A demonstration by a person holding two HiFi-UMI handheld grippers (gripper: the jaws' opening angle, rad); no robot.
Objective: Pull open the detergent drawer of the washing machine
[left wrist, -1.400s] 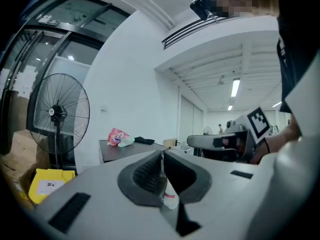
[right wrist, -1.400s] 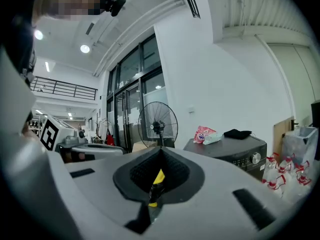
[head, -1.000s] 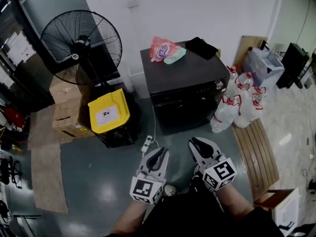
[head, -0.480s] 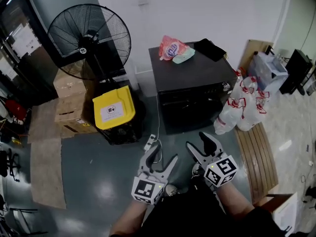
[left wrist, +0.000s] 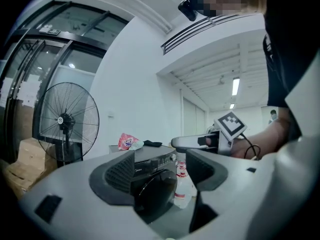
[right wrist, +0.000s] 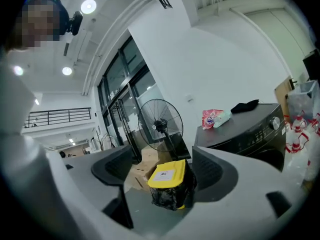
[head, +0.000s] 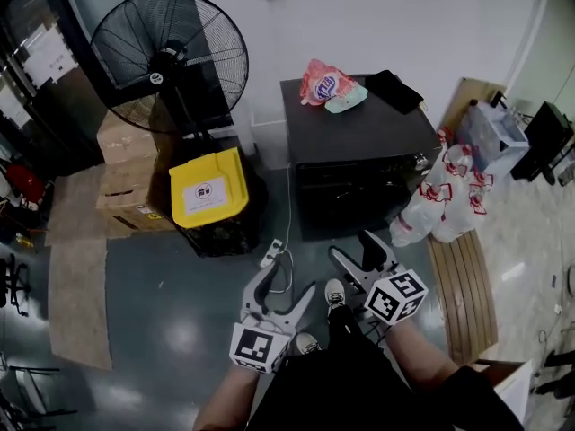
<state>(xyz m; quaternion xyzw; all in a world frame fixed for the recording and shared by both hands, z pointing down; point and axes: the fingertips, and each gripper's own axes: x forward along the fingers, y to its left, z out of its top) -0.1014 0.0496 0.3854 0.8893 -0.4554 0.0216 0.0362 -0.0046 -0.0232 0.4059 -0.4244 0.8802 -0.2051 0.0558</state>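
The black washing machine (head: 359, 137) stands against the white wall, its front (head: 352, 196) facing me; the left gripper view shows it (left wrist: 150, 181) between the jaws, far off. I cannot make out the detergent drawer on its dark control strip (head: 359, 163). A pink detergent bag (head: 323, 83), a pale green pouch (head: 346, 102) and a black cloth (head: 395, 89) lie on top. My left gripper (head: 280, 287) (left wrist: 162, 170) and right gripper (head: 353, 250) (right wrist: 164, 171) hover level over the floor, short of the machine. Both jaws are opening, with nothing between them.
A big black pedestal fan (head: 171, 50) stands left of the machine. Below it are a yellow-lidded black bin (head: 208, 192) and cardboard boxes (head: 121, 171). Plastic bottles (head: 445, 200) crowd the machine's right side, by a slatted wooden platform (head: 460, 285). A power strip (head: 269, 255) lies on the floor.
Both grippers went from shut to open. They moved forward toward the machine, and the right one rolled a little.
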